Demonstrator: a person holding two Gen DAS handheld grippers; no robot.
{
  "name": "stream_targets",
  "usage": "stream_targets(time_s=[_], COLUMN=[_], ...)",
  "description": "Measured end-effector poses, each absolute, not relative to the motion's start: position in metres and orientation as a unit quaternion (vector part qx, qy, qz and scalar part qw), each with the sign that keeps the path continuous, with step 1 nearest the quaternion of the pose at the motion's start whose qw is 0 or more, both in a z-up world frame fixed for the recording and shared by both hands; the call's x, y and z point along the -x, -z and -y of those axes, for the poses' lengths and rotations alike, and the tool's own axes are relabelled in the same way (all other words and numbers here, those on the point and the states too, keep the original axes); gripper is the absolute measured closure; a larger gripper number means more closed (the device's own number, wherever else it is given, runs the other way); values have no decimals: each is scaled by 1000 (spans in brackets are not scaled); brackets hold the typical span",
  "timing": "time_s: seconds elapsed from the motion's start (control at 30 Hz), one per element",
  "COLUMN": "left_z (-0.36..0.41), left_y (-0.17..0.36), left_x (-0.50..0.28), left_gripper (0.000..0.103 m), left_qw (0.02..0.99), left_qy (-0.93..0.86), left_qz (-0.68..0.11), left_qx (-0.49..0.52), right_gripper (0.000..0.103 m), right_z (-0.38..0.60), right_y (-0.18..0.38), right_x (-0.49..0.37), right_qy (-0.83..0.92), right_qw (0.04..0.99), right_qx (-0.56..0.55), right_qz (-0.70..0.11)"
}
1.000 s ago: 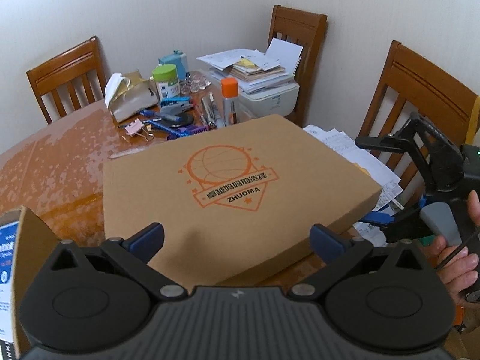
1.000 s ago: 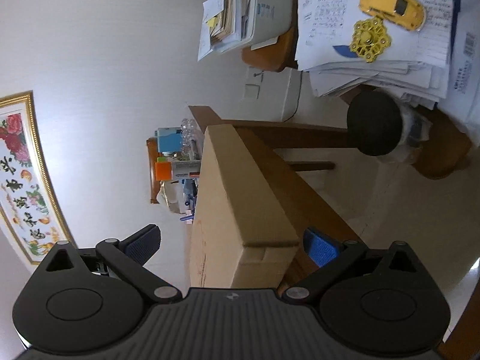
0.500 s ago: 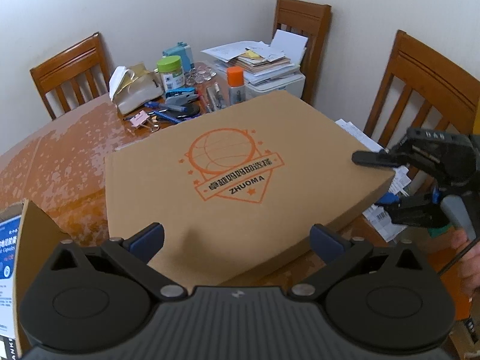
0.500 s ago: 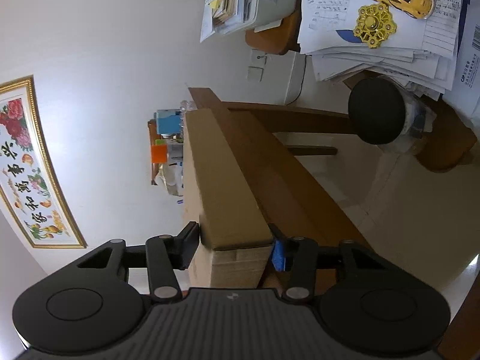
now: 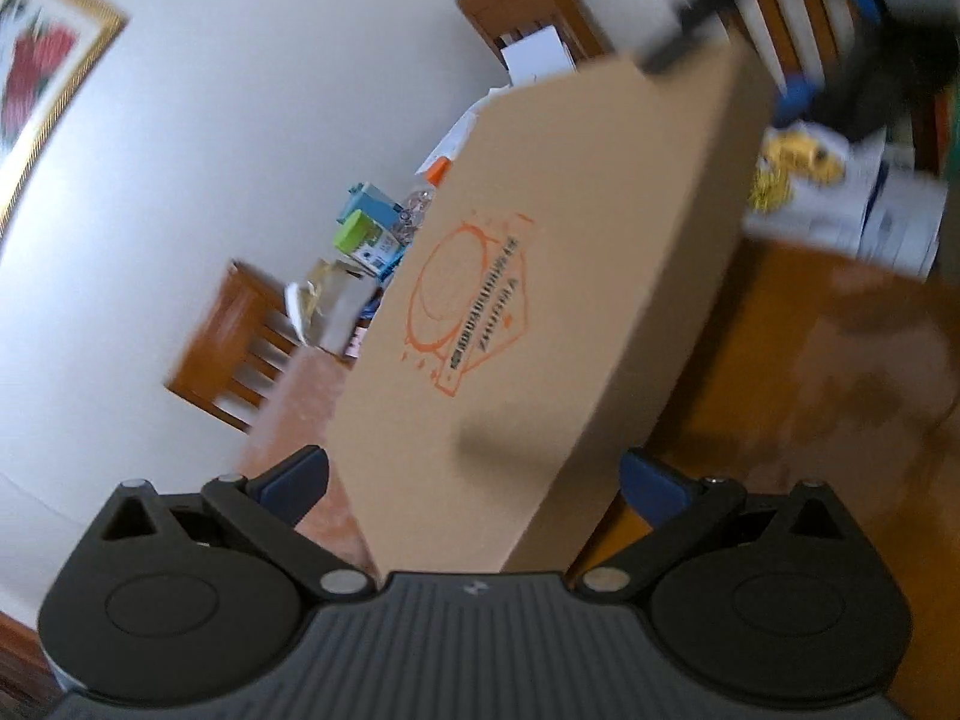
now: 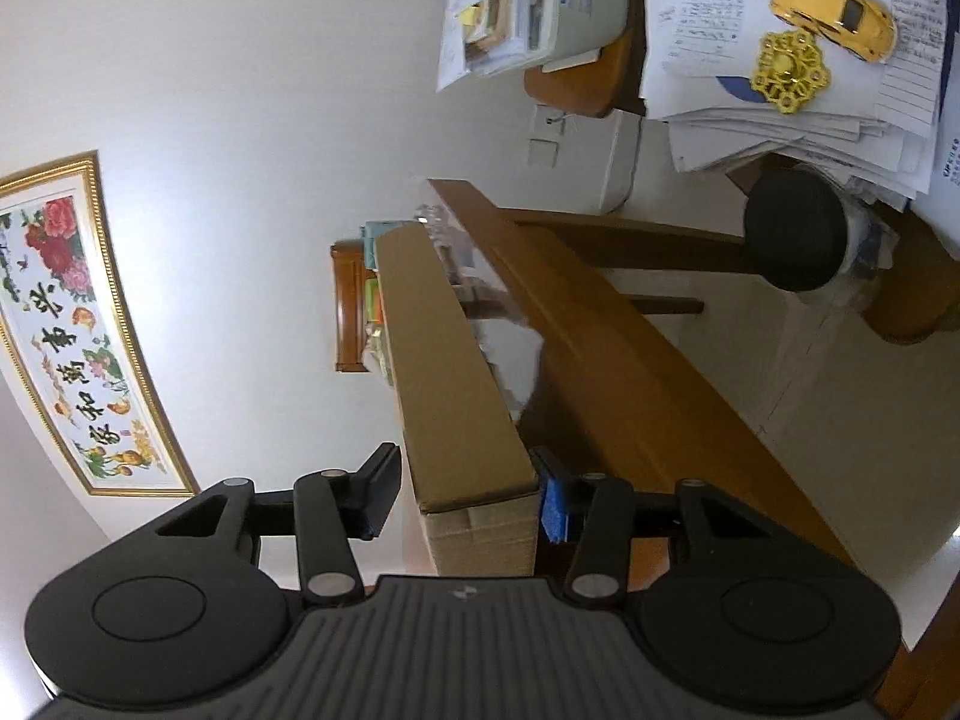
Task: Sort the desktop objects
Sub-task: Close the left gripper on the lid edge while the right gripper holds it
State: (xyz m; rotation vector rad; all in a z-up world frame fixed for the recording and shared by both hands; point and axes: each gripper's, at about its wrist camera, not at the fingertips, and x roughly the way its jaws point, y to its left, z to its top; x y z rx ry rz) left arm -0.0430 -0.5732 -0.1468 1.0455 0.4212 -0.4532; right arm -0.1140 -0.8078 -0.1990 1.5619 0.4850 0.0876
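cardboard box (image 6: 462, 396) in right hand-held gripper (image 6: 468, 495) (clamped)

A flat brown box of matt corrugated cardboard (image 6: 447, 360), printed on its face in orange ink, is pinched between the right gripper (image 6: 468, 495), which is of matt black plastic with blue rubbery pads and small bright metal pivot pins. The left gripper (image 5: 474, 474), of the same matt black plastic with ribbed grey housing, is seen with the box edge between its spread fingers. A glossy varnished brown wooden counter (image 6: 606, 360) lies right of the right gripper. Ahead of that gripper, white paper sheets (image 6: 780, 48) carry a glossy yellow plastic toy car (image 6: 831, 12) and a shiny gold metallic ornament (image 6: 789, 72).
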Motion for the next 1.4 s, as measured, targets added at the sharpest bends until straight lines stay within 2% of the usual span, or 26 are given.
stream_targets(time_s=[0.43,1.03,1.1,1.17,1.4], left_z=[573,575,575,574,568], left_y=[176,174,172,172,172], left_x=[40,38,38,36,32], left_gripper=[0,1,8,50,53], left_qw=[795,805,810,812,819], left_qy=[154,174,172,173,168], left_qz=[-181,-179,-176,-177,-160], left_qx=[-558,-539,-533,-528,-526], right_gripper=[49,45,45,44,43], right_z=[804,798,798,797,796], right_y=[175,167,167,168,168], right_x=[111,104,103,103,102], right_qy=[-71,-94,-96,-97,-99], right_qw=[687,686,686,684,683], right_qx=[-694,-693,-693,-695,-696], right_qz=[-204,-199,-200,-199,-200])
